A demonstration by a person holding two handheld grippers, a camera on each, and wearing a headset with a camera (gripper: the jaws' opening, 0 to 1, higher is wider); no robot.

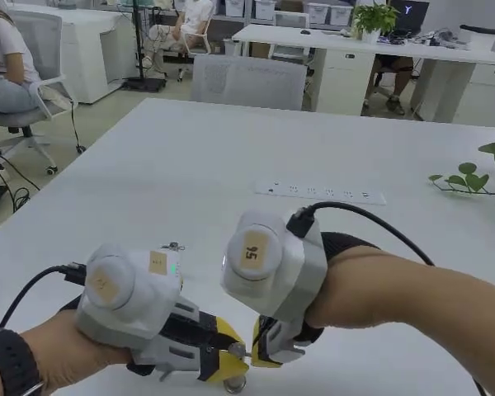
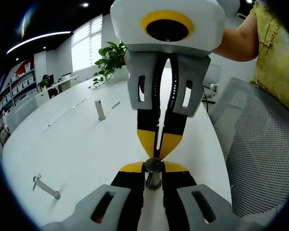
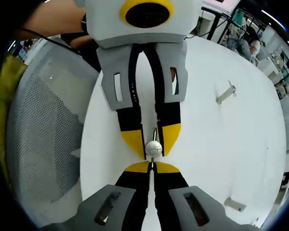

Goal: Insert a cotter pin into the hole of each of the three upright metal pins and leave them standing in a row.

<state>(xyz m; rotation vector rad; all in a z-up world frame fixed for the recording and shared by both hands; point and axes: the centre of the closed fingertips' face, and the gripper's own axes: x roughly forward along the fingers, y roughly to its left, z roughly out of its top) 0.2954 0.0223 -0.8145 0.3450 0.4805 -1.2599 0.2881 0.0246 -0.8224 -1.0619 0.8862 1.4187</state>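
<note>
Metal pin (image 2: 153, 179), short and silver, stands upright on the white workbench (image 2: 86, 149) at the near edge, where the two claws meet tip to tip. In the left gripper view the left gripper (image 2: 153, 167) rises from the bottom, its yellow-tipped jaws clenched around the pin just under its flat top. The right gripper (image 2: 158, 144) comes in from above, its jaws drawn almost fully together, with their points just above the pin's head.

In the right gripper view the right gripper (image 3: 151, 167) has its tips nearly closed, pinching a thin sliver of metal that looks like a cotter pin (image 3: 152, 163). It is too small to see clearly. Directly beyond it is the pin's round top, held between the jaws of the left gripper (image 3: 152, 139). I cannot tell whether the sliver has entered the pin's hole.

From the head view both grippers sit low and centred, one in each hand, noses touching over the pin at the table edge.

Well apart from this pin, the left gripper view shows a second pin (image 2: 100, 109) standing upright farther up the table. A third pin (image 2: 45, 187) lies on its side at the left, with a small loop at one end. A grey mesh chair (image 2: 260, 154) is beside the table, and a leafy plant (image 2: 111, 55) sits at its far end
</note>
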